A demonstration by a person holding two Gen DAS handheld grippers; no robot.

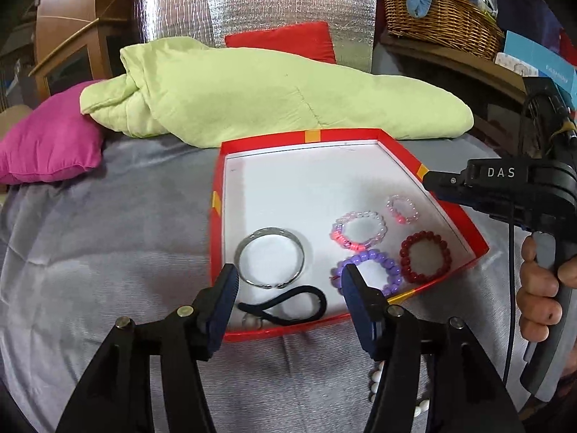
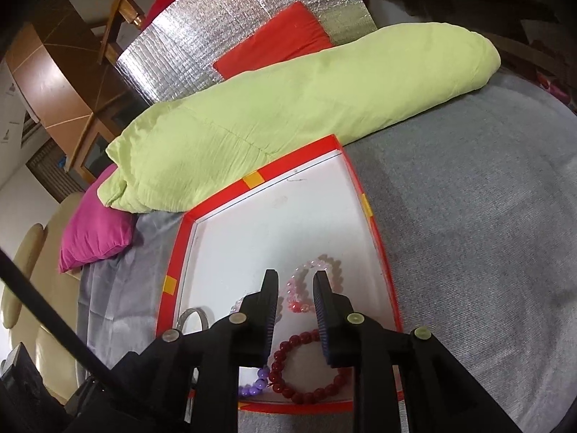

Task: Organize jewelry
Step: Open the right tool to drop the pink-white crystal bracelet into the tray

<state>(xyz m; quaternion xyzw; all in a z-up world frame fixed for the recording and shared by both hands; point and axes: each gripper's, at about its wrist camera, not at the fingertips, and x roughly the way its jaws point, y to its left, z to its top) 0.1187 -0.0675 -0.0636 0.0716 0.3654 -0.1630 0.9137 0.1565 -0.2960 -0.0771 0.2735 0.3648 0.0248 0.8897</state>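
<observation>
A red box lid with a white inside [image 1: 288, 187] [image 2: 274, 231] lies on the grey bed cover. In it lie a silver bangle [image 1: 269, 257], a black hair tie [image 1: 288, 305], a purple bead bracelet [image 1: 375, 263], a dark red bead bracelet [image 1: 425, 257] [image 2: 306, 364] and two clear pink bead bracelets [image 1: 359, 230] [image 1: 402, 209]. My left gripper [image 1: 288, 288] is open and empty over the box's near edge, above the hair tie. My right gripper [image 2: 295, 288] is open and empty, above the pink bracelet [image 2: 299, 288]; its body also shows in the left wrist view [image 1: 505, 187].
A light green folded quilt [image 1: 267, 90] lies behind the box, with a pink pillow [image 1: 50, 140] to the left and a red cushion [image 1: 285, 39] against a silver foil panel. White beads [image 1: 375, 382] lie on the cover near the left gripper. A wicker basket [image 1: 440, 14] stands at the back right.
</observation>
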